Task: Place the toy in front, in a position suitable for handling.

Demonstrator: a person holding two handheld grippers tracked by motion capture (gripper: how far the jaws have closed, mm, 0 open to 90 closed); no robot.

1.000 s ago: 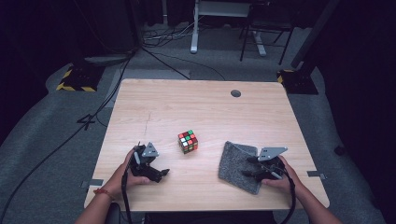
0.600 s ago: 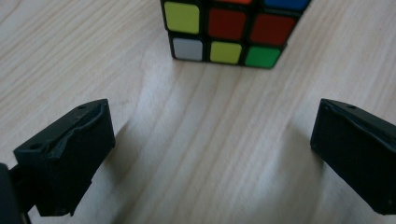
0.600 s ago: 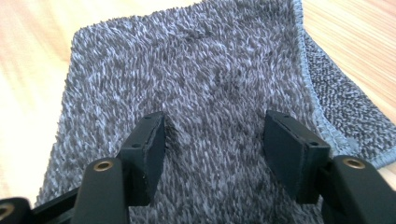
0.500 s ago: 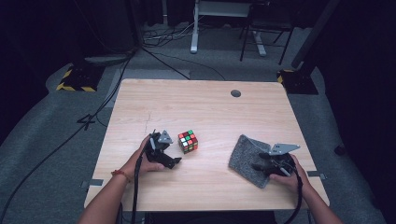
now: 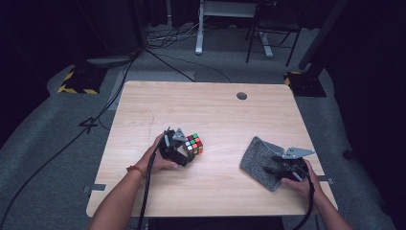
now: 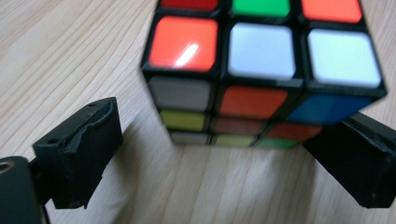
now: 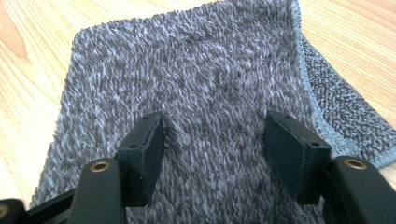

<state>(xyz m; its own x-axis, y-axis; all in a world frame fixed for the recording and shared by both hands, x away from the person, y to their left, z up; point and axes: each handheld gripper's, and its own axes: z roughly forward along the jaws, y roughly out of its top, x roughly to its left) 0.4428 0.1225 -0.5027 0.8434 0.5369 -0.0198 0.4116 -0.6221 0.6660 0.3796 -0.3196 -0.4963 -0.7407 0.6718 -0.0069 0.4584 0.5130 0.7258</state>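
A pale wooden table [image 5: 215,110] stands on grey carpet, with a small round dark disc [image 5: 242,96] set near its far edge. The cube [image 5: 193,144], a colour puzzle with black edges, sits a little left of the table's middle. The left gripper [image 5: 184,154] lies just at the cube's near-left side, held in the person's left hand [image 5: 160,155], whose forearm comes in from the near edge. In the left gripper view the jaws stand wide apart, one on each side of the cube [image 6: 261,74], and neither presses on it; the cube rests on the wood just beyond their tips, its top showing orange, white and green squares, its near face grey, orange, yellow and blue ones.

Towards the near right lies a grey cloth [image 5: 261,158], flat on the table with one corner folded over. The right gripper [image 5: 275,171] rests on the cloth's near-right part, held in the right hand [image 5: 299,179], its grey plate on top. In the right gripper view its jaws are spread apart over the shaggy pile of the cloth [image 7: 210,84] with nothing pinched between them; a hemmed edge and the tighter-woven underside show at the right. The cube and the cloth are well apart.
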